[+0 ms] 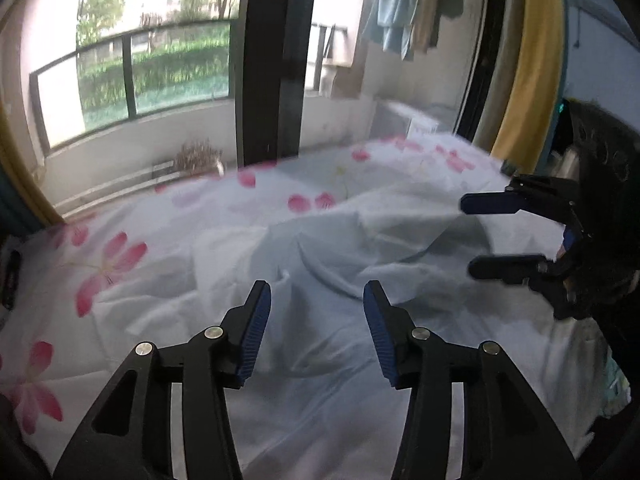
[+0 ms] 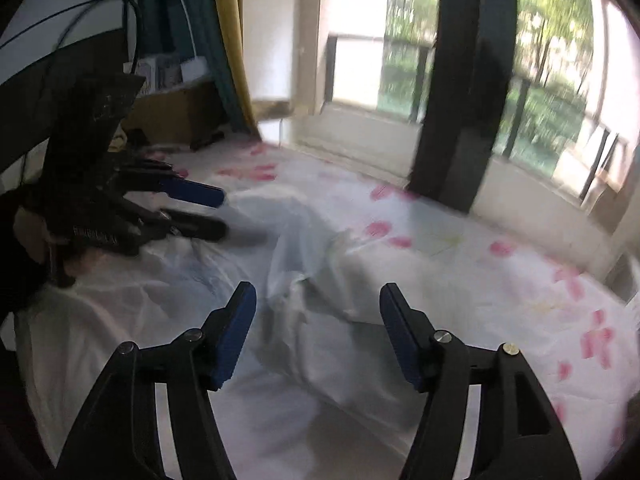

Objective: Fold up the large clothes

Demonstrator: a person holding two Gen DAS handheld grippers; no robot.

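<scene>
Tongs, left (image 1: 316, 300) and right (image 2: 318, 304), gape empty above white garment (image 1: 320, 248); no legible writing.

Daylit balcony window (image 1: 132, 76) (greenery outside), yellow curtain (image 1: 528, 60), hanging laundry (image 1: 400, 8)

1. White garment (image 1: 328, 248): large, pale, thin fabric, lying crumpled in soft ridges and folds across the centre and lower half of the left-wrist frame.
2. Same garment, right-wrist view: bunched folds are seen mid-frame, spread flat towards the lower left.
</scene>
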